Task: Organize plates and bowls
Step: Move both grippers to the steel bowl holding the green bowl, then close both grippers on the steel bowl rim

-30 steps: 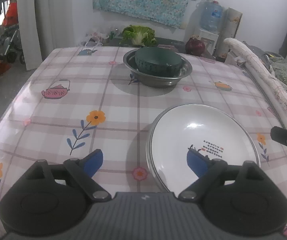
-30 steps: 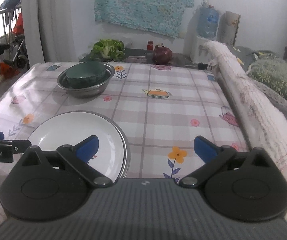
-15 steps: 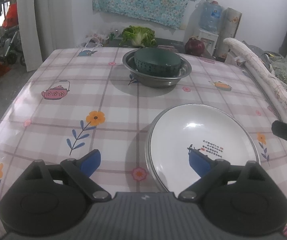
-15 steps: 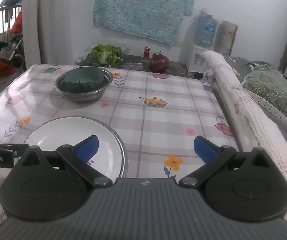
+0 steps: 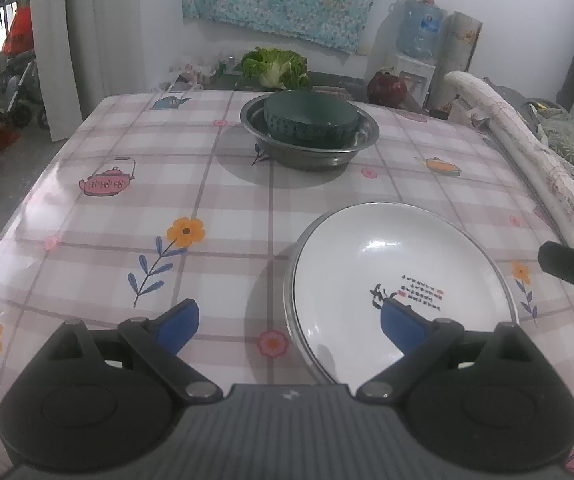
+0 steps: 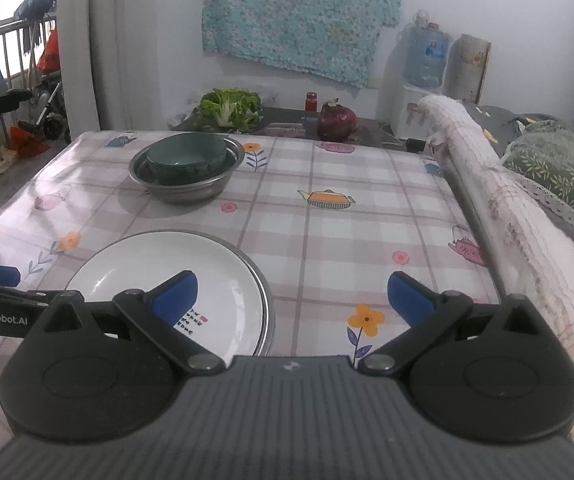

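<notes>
- The white plate (image 5: 401, 280) lies on the near part of the checked tablecloth (image 5: 227, 184); a grey metal rim shows around its edge, so it seems to sit on a second, metal plate, though almost all of that one is hidden beneath it.
- The plate's near edge is cut off by the left gripper (image 5: 289, 320) in the left wrist view and by the right gripper (image 6: 291, 294) in the right wrist view.
- The print on the plate, a small dark figure with lines of script, is too small to read.
- One dark green bowl (image 5: 311, 118) sits inside one steel basin (image 5: 310, 150) at the far middle of the table; the basin's floor is hidden by the bowl.
- Count: one white plate, one green bowl, one steel basin, two grippers.
- Left gripper: blue fingers spread wide, holding nothing; its right finger (image 5: 401, 322) hangs over the plate's near part, and whether it touches cannot be told.
- Right gripper: fingers also spread wide and empty, above the plate's right edge and the cloth beside it.
- Beyond the far edge lie a leafy cabbage (image 6: 229, 108) and a dark red round thing (image 6: 337, 122), hard to identify.
</notes>
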A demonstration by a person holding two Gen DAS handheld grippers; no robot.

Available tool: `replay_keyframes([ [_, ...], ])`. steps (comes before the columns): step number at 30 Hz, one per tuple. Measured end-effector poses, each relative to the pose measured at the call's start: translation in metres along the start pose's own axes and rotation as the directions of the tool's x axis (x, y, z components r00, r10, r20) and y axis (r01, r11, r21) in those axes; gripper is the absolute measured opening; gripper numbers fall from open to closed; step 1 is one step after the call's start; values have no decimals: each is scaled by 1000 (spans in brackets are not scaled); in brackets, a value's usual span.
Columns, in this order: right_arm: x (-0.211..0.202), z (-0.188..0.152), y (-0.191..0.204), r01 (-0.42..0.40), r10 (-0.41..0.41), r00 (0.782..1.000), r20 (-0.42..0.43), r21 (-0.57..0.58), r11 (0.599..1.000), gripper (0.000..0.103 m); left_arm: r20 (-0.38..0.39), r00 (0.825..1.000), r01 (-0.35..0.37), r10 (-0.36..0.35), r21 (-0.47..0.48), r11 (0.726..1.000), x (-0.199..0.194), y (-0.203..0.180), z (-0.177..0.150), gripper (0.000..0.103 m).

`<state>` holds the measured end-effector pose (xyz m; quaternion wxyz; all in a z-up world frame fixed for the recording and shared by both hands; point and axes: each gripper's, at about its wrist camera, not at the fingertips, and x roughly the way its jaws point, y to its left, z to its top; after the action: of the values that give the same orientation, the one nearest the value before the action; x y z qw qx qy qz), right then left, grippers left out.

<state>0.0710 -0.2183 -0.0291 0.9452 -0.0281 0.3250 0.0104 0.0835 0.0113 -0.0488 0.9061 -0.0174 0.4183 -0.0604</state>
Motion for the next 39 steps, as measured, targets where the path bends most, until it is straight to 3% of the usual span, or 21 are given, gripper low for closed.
replay_keyframes([
  [15, 7, -1, -11, -30, 30, 1000, -2, 60, 998, 102, 14, 1000, 22, -22, -3, 1000, -1, -2, 9, 103],
  [23, 16, 13, -26, -80, 78, 997, 18, 104, 991, 102, 33, 999, -9, 9, 14, 1000, 0, -1, 23, 103],
  [30, 45, 39, -50, -174, 178, 984, 2, 211, 962, 102, 55, 998, -45, 44, 16, 999, 11, 4, 50, 103],
  [35, 72, 72, -55, -187, 190, 982, 6, 202, 961, 102, 81, 994, -72, 72, -5, 997, 25, 12, 79, 103],
  [39, 102, 101, -55, -256, 260, 966, 12, 208, 944, 102, 101, 991, -84, 89, -52, 995, 41, 25, 105, 100],
])
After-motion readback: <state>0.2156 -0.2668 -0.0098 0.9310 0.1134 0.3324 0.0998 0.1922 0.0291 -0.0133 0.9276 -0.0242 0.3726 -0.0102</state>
